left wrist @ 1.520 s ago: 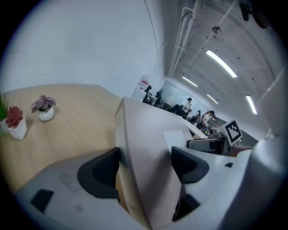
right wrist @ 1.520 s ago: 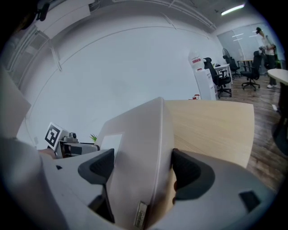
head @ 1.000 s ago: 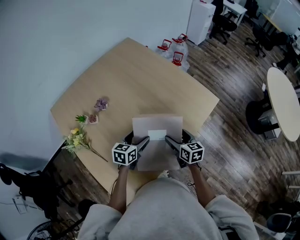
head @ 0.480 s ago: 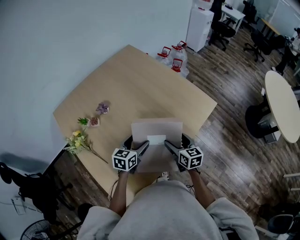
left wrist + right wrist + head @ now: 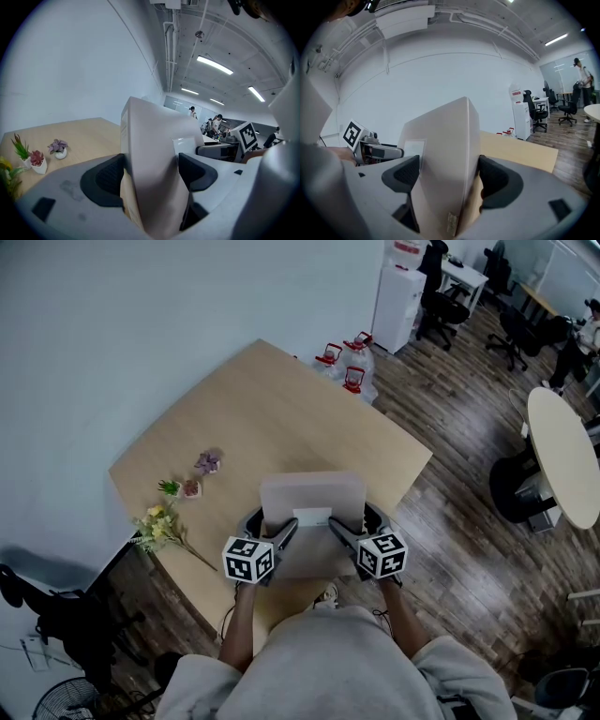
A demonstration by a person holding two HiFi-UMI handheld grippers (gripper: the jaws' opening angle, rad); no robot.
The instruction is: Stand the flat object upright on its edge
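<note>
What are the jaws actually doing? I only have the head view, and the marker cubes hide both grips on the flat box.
Observer: The left gripper is shut on the flat box, one jaw against each face at its side edge.
Operator: And the right one?
Observer: The right gripper clamps the opposite side edge the same way, jaws pressed on both faces with no gap showing.

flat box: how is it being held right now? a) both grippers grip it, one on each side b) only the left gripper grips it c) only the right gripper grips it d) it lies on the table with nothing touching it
A: the left gripper is shut on one side edge of the flat box, and the right gripper is shut on the opposite edge.
</note>
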